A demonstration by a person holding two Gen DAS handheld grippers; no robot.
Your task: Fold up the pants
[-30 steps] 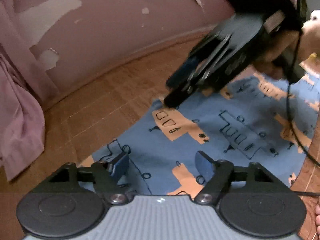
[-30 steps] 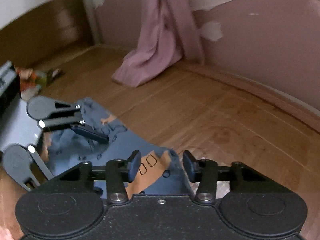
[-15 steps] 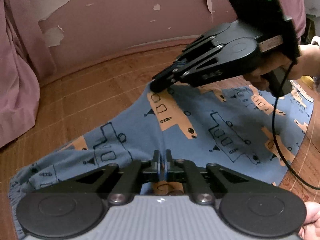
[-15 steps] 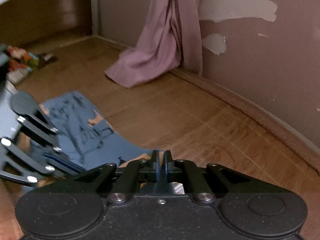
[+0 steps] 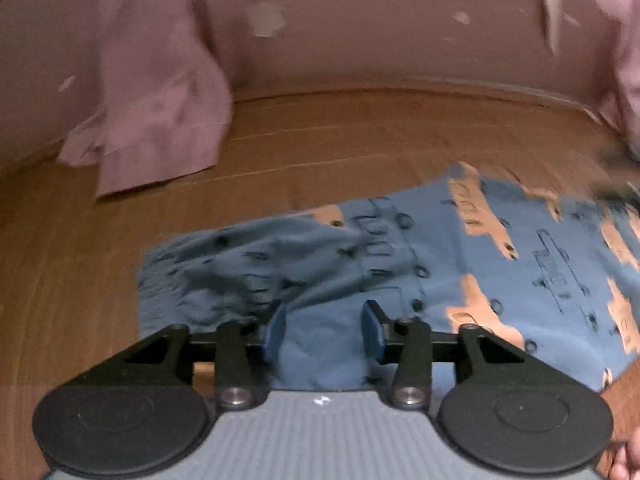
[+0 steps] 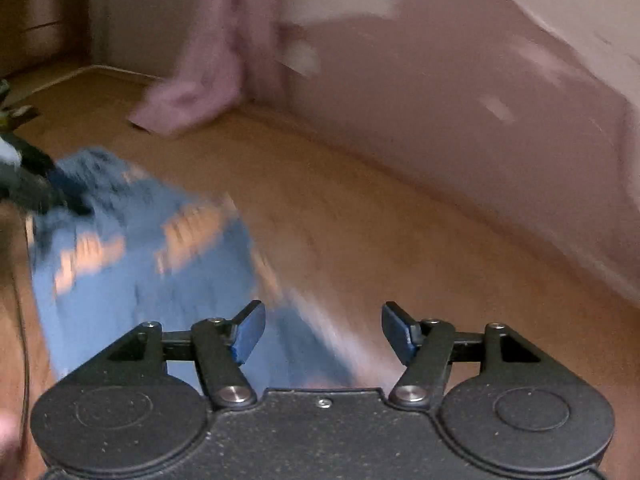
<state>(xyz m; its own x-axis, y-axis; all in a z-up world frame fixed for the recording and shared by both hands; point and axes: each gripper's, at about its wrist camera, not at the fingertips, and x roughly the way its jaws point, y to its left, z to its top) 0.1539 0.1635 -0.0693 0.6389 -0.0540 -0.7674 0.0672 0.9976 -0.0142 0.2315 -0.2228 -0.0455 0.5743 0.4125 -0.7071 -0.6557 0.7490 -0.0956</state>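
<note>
Both claws, left claw (image 5: 323, 330) and right claw (image 6: 323, 334), gape over blue pants (image 5: 400, 272); pink curtain (image 5: 160, 112) drapes beyond.

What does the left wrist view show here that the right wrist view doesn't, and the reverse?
Only the left wrist view shows the pants' bunched, crumpled end and its printed pattern sharply, under the open left gripper. Only the right wrist view shows the room corner and the open right gripper. Both show the blue pants on the wooden floor and the pink curtain.
</note>
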